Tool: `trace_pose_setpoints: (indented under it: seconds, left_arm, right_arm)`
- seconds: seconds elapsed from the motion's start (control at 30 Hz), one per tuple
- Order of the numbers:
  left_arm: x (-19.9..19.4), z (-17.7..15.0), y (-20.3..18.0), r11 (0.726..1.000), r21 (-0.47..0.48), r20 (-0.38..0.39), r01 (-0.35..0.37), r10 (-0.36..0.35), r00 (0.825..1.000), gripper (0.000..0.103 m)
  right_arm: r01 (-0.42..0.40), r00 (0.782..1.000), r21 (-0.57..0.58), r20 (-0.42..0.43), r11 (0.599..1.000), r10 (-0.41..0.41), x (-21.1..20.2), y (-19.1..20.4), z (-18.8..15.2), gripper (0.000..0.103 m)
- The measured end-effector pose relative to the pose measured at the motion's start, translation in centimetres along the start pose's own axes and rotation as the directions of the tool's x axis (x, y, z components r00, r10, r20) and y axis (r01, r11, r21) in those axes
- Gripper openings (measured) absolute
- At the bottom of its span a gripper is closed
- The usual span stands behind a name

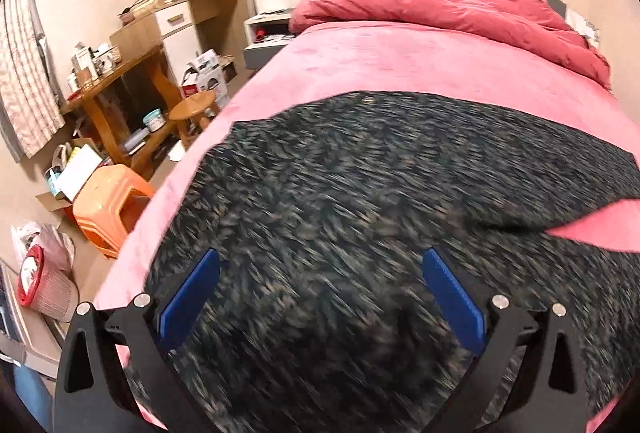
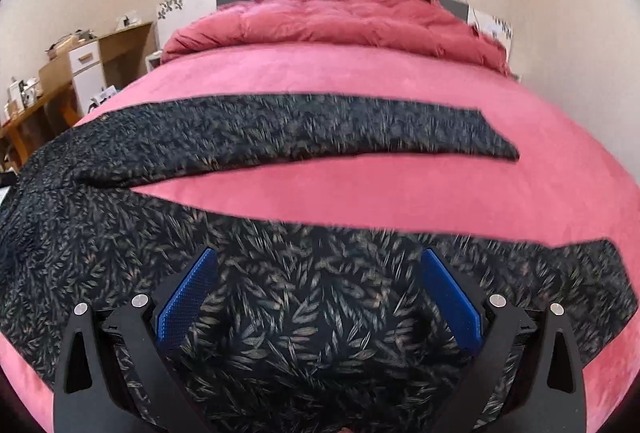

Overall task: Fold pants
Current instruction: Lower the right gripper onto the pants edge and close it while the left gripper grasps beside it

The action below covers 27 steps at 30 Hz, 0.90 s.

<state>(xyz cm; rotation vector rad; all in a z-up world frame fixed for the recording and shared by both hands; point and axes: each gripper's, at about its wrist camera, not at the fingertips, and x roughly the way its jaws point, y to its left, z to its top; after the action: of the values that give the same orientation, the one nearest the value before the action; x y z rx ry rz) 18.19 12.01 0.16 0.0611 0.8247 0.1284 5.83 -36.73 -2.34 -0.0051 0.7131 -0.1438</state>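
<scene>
Pants (image 2: 280,129) in a dark fabric printed with pale leaves lie spread flat on the pink bed cover (image 2: 360,185), crosswise to the bed, and we see them from both grippers. In the right wrist view the two legs run out toward the right edge of the bed with a wedge of pink cover showing between them; the farther leg ends well short of that edge, the nearer leg reaches closer to it, along the foot edge. The legs join at the left, where the fabric widens toward the left edge of the bed. Our right gripper (image 2: 318,265) hangs over the nearer leg with its blue pads (image 2: 186,297) spread wide and nothing between them. In the left wrist view, blurred by motion, our left gripper (image 1: 320,265) is over the broad upper part of the pants (image 1: 360,173), jaws likewise wide apart and holding nothing; we cannot tell whether either tool touches the cloth. A red duvet (image 1: 460,9) is bunched at the head edge of the bed, apart from the pants. Beside the left edge, on the floor, stand an orange plastic stool (image 1: 108,205) and a round wooden stool (image 1: 192,111), near a cluttered wooden desk (image 1: 116,85).
</scene>
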Motion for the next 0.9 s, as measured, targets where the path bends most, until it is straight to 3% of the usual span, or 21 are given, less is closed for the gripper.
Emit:
trace_pose_setpoints:
  seconds: [0.13, 0.27, 0.37, 0.5, 0.6, 0.67, 0.77, 0.9]
  left_arm:
    - [1.3, -0.1, 1.5, 0.999, -0.034, -0.015, 0.007, -0.007, 1.000, 0.101]
    - [1.0, -2.4, 3.4, 0.996, -0.090, -0.014, 0.019, -0.020, 1.000, 0.101]
    - [0.0, -5.2, 5.7, 0.986, -0.165, -0.011, 0.023, -0.025, 1.000, 0.101]
    - [-1.8, -9.4, 9.4, 0.950, -0.309, 0.000, 0.042, -0.044, 0.999, 0.101]
    - [-2.7, -11.8, 11.5, 0.921, -0.387, -0.007, 0.029, -0.035, 0.999, 0.100]
    - [-3.2, -13.3, 12.9, 0.887, -0.459, 0.001, 0.044, -0.049, 0.999, 0.097]
    - [-3.0, -14.7, 13.3, 0.849, -0.522, -0.006, 0.080, -0.098, 0.995, 0.079]
    - [-2.4, -15.2, 11.5, 0.888, -0.448, -0.020, 0.102, -0.124, 0.992, 0.073]
  right_arm:
    - [0.004, 0.999, -0.002, -0.036, 1.000, -0.005, 0.7, 0.1, -0.3, 0.100]
    - [0.047, 0.999, 0.002, -0.024, 0.999, -0.047, -0.6, -1.5, -0.1, 0.100]
    - [0.084, 0.996, 0.041, -0.023, 0.996, -0.083, -2.3, -4.1, 0.2, 0.100]
    - [0.070, 0.996, 0.173, -0.069, 0.982, -0.059, -4.1, -10.0, -0.2, 0.100]
    - [0.125, 0.988, 0.315, -0.130, 0.941, -0.088, -5.3, -16.7, -1.4, 0.100]
    - [0.184, 0.979, 0.392, -0.155, 0.902, -0.133, -6.1, -20.2, -2.4, 0.100]
    - [0.243, 0.969, 0.492, -0.164, 0.836, -0.184, -7.5, -24.7, -4.3, 0.100]
    - [0.247, 0.968, 0.581, -0.183, 0.775, -0.172, -7.6, -28.6, -7.1, 0.099]
